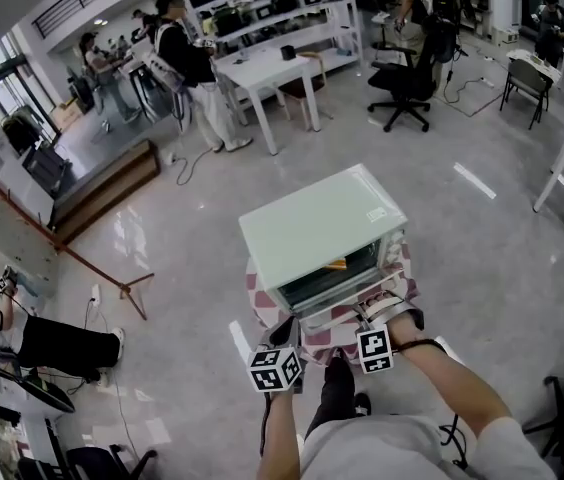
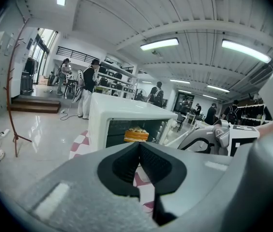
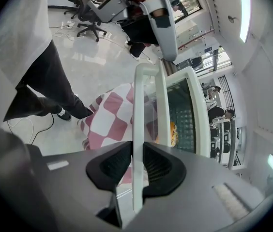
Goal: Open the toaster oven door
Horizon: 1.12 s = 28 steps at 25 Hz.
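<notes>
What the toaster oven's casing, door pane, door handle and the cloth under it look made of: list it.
Casing: likely painted sheet metal; smooth, pale, softly reflective.
Door pane: glass or clear plastic; the cake shows through.
Door handle: probably white plastic, smooth and even; maybe coated metal.
Cloth: woven fabric; matt red-and-white checks, draping over the edge.

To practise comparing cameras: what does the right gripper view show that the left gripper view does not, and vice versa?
Right gripper view only: close up, the right gripper clamped on the white bar door handle. Left gripper view only: the left gripper, shut and empty. Both: the pale green toaster oven, the orange layered cake inside, the red-and-white checked cloth.
</notes>
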Tool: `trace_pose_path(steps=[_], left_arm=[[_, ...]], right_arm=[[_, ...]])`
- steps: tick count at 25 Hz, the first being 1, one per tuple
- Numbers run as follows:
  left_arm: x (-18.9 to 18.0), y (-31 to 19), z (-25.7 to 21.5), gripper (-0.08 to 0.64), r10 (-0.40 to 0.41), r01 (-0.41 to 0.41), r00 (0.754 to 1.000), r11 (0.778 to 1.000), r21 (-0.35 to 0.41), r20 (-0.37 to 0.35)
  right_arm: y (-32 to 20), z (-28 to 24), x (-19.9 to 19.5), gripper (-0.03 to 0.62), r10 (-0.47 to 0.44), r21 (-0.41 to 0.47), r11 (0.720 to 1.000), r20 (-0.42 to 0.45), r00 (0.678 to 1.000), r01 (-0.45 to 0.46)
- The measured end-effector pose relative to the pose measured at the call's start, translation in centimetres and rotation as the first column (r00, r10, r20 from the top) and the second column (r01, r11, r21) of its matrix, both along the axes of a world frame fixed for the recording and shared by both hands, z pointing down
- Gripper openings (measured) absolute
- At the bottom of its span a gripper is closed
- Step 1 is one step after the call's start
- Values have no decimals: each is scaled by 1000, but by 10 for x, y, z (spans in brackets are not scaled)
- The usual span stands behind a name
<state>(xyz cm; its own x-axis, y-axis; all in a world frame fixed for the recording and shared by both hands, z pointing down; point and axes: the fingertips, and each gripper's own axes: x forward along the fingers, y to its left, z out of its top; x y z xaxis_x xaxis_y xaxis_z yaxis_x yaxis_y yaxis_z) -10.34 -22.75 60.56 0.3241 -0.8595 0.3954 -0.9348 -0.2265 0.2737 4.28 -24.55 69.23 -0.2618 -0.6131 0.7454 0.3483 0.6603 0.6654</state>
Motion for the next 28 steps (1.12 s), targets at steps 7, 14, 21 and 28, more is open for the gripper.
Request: trace_pose_path(steps=[7, 14, 21, 28], left_arm=[[1, -1, -1, 3, 16, -16, 1000, 1000, -8, -2], [-11, -6, 14, 3, 8, -6, 1000, 998, -59, 22], [3, -2, 30, 3, 53, -50, 998, 994, -94, 37], [15, 2, 39, 3, 81, -75, 996, 991, -114, 43]], right_arm=[[9, 6, 4, 74, 12, -20, 1000, -16, 1000, -13], [20, 13, 9, 71, 18, -29, 999, -3, 1000, -18], [24, 14, 10, 84, 34, -35, 999, 34, 999, -33], [32, 22, 13, 91, 53, -60, 997, 55, 997, -49]])
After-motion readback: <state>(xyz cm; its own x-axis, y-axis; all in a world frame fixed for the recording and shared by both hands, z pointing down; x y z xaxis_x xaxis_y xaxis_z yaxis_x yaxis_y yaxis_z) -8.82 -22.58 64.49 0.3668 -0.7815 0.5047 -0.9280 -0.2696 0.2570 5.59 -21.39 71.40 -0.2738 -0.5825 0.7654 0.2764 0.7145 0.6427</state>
